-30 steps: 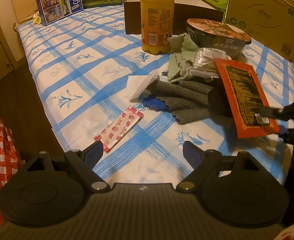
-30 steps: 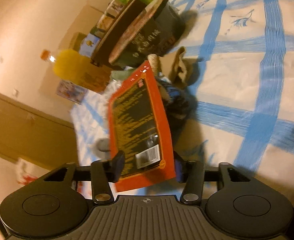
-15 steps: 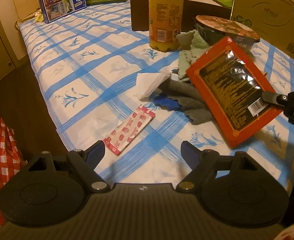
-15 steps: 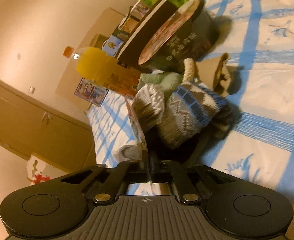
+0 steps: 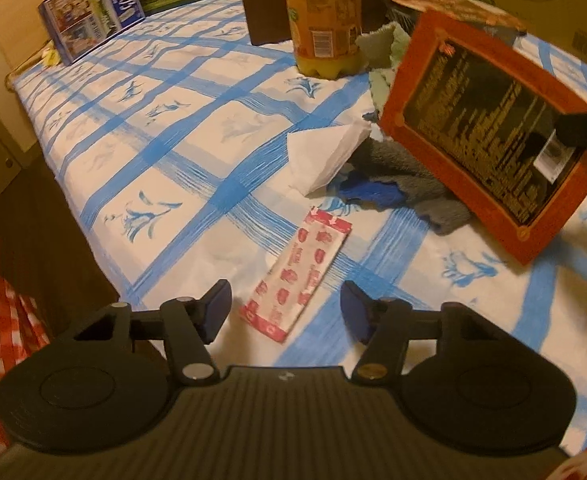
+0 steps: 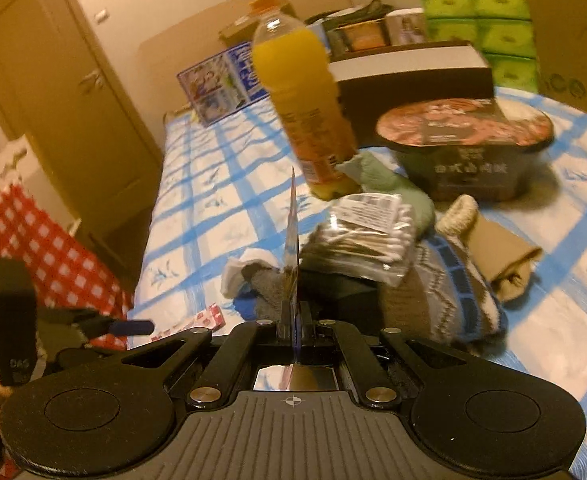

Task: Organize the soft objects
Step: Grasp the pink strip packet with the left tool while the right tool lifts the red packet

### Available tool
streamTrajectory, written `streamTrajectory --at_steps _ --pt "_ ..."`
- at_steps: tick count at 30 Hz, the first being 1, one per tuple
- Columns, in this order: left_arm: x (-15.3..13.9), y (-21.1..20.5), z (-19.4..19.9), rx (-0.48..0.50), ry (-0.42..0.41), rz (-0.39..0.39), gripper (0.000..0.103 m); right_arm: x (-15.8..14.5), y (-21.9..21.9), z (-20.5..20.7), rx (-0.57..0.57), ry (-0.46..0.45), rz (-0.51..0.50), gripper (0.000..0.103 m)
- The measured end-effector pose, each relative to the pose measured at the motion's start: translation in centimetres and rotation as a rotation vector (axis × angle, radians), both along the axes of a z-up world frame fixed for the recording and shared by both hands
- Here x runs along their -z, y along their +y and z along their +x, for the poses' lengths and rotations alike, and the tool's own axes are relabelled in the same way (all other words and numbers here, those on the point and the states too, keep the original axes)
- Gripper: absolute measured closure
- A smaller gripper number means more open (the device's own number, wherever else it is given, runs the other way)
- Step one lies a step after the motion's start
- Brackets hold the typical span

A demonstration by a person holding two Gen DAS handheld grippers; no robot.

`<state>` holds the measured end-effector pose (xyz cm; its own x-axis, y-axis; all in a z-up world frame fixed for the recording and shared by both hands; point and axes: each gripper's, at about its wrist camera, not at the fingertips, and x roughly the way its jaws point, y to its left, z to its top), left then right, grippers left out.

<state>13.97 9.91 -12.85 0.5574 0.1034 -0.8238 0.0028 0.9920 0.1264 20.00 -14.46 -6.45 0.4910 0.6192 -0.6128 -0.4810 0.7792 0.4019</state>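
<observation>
A: 2 grippers, 2 jobs. The right gripper (image 6: 293,320) has its jaws fully closed on the orange packet (image 5: 489,120), pinching 1 edge so the packet hangs lifted off the table, tilted above the grey cloth (image 5: 413,188). From its own camera the packet shows edge-on, a thin line.

B: And the left gripper (image 5: 285,308)?

A: Partly open, holding nothing. Its jaws have just been closing, with the near end of the red-and-white sachet (image 5: 301,272) lying flat on the blue-checked tablecloth (image 5: 173,128) between the 2 fingertips, not yet pinched as far as I can see.

B: How should it take the sachet?

A: I'd judge a flat, thin sachet wants the fingertips low enough to brush the cloth, and square across the narrow width. Too high and the pads close on air; too steep and they may bunch the tablecloth instead.

B: Where is the soft stuff?

A: Piled at mid-table: the grey cloth, a white tissue (image 5: 325,160) just beside it, a patterned knit piece (image 6: 445,292) and a bag of cotton swabs (image 6: 365,240) on top, near the juice bottle (image 6: 305,108) and the noodle bowl (image 6: 465,144).

B: Risk for the right side?

A: An edge pinch can slip, so carry the packet smoothly and clear of the bottle.
</observation>
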Motion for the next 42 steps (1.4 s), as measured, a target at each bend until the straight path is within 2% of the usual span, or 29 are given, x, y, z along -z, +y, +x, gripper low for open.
streamTrajectory --at_steps 4,8,11,14,18,29,36,42 --pt "0.8 0.3 1.0 0.057 0.019 0.021 0.051 0.8 1.4 0.3 -0.021 0.008 -0.036 0.102" --pt "1.1 0.6 1.5 0.106 0.015 0.003 0.065 0.9 2.3 0.8 -0.025 0.018 -0.071 0.102" --pt "1.2 0.9 1.9 0.131 0.023 -0.033 0.071 0.7 2.6 0.8 -0.026 0.014 -0.072 0.102" --pt "1.2 1.1 2.1 0.137 0.026 -0.061 0.072 0.6 2.8 1.1 -0.023 0.017 -0.079 0.102" --pt "1.1 0.9 2.1 0.143 0.028 -0.057 0.074 0.7 3.1 1.4 -0.019 0.017 -0.095 0.102" --pt "0.3 1.1 1.9 0.080 0.010 -0.071 0.079 0.6 3.6 1.7 -0.027 -0.027 -0.104 0.102" --pt "-1.4 1.3 1.3 0.055 -0.008 -0.057 0.079 -1.6 2.0 1.2 -0.020 -0.068 -0.052 0.102" --pt "-3.9 1.9 1.6 0.032 -0.058 -0.054 0.079 -3.9 -1.1 3.0 0.023 -0.059 0.011 0.103"
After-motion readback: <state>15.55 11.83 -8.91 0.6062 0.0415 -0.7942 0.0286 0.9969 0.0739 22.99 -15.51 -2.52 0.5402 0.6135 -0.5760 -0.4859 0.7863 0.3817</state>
